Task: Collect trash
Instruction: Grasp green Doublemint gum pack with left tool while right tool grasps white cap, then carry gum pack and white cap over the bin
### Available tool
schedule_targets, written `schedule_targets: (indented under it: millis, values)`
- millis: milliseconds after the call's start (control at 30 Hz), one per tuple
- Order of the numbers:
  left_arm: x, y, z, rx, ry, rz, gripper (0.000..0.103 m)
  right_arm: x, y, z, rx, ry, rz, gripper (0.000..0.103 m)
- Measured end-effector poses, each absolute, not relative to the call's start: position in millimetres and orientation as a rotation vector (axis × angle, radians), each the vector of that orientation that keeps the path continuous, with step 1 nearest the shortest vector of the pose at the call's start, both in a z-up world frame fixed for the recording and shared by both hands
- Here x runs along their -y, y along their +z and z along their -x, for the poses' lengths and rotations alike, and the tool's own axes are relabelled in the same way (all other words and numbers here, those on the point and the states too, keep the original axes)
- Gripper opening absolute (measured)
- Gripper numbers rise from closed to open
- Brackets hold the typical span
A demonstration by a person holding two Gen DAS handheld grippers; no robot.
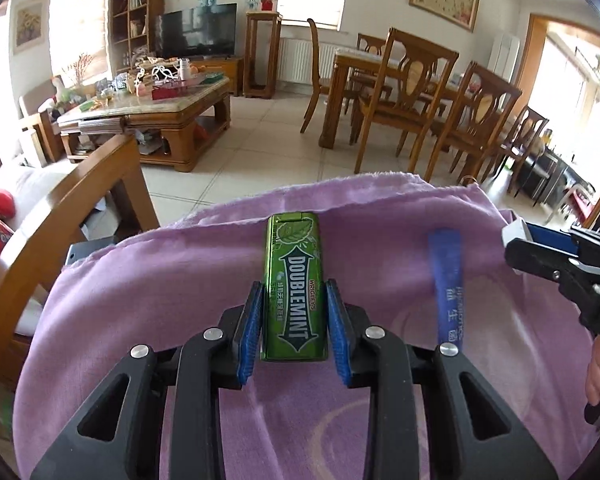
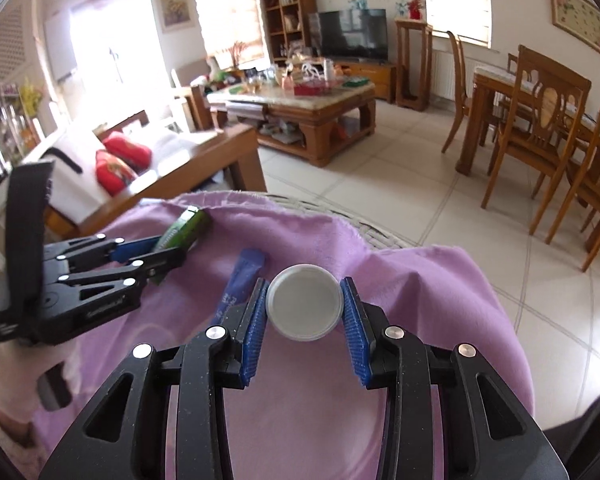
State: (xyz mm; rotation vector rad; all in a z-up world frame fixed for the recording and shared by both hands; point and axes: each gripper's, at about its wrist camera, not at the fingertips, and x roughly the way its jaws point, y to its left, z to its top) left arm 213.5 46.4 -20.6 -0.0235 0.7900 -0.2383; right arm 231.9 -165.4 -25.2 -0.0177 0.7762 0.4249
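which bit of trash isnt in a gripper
The blue sachet, loose on the purple cloth. The gum pack and white cap are each gripped.

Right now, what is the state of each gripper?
Left gripper: closed on the green gum pack.
Right gripper: closed on the white cap.

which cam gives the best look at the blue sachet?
Left wrist view: the blue sachet lies unobstructed along its whole length on the purple cloth, printing facing the lens. In the right wrist view only its upper part shows; the right tongs, shut on the white cap, cover the rest.
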Motion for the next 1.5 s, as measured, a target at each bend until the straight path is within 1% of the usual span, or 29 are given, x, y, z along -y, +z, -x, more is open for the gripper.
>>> schedule_targets:
  millis: [100, 300, 433, 467, 700, 867, 1033, 1200, 1367, 1500]
  values:
    - [-49.7, -15.3, -206.6, -0.773, -0.252, 0.056, 0.031, 192.4, -19.5, -232.1, -0.777, 0.425, -0.075, 0.036]
    - [-44.4, -15.4, -195.9, -0.773, -0.236, 0.026, 0.031, 241.0, -4.5, -252.7, -0.730, 0.388, -0.219, 0.037]
    - [-47.3, -20.1, -194.4, -0.772, -0.184, -0.004, 0.031, 260.1, 9.0, -245.9, -0.715, 0.384, -0.259, 0.037]
    - [-49.1, -22.2, -197.7, -0.780, -0.138, -0.040, 0.031, 264.3, 12.5, -239.2, -0.707, 0.390, -0.262, 0.036]
    - [-94.0, -18.5, -224.1, -0.777, -0.012, 0.026, 0.031, 311.2, 28.4, -172.5, -0.688, 0.404, -0.274, 0.036]
    - [-103.1, 5.3, -207.6, -0.659, -0.037, 0.098, 0.031, 348.3, 35.8, -130.8, -0.655, 0.384, -0.280, 0.037]
    - [-54.7, 50.9, -170.1, -0.539, -0.191, 0.097, 0.031, 393.3, 33.5, -95.8, -0.628, 0.359, -0.337, 0.037]
    - [32.8, 89.6, -128.6, -0.468, -0.395, 0.059, 0.031, 438.7, 27.8, -58.7, -0.594, 0.325, -0.393, 0.037]
    - [121.8, 97.2, -94.9, -0.463, -0.590, 0.032, 0.031, 492.3, 13.7, -18.1, -0.569, 0.271, -0.451, 0.037]
    - [191.6, 88.1, -70.7, -0.475, -0.724, 0.006, 0.031, 544.3, -1.1, 10.9, -0.557, 0.206, -0.509, 0.037]
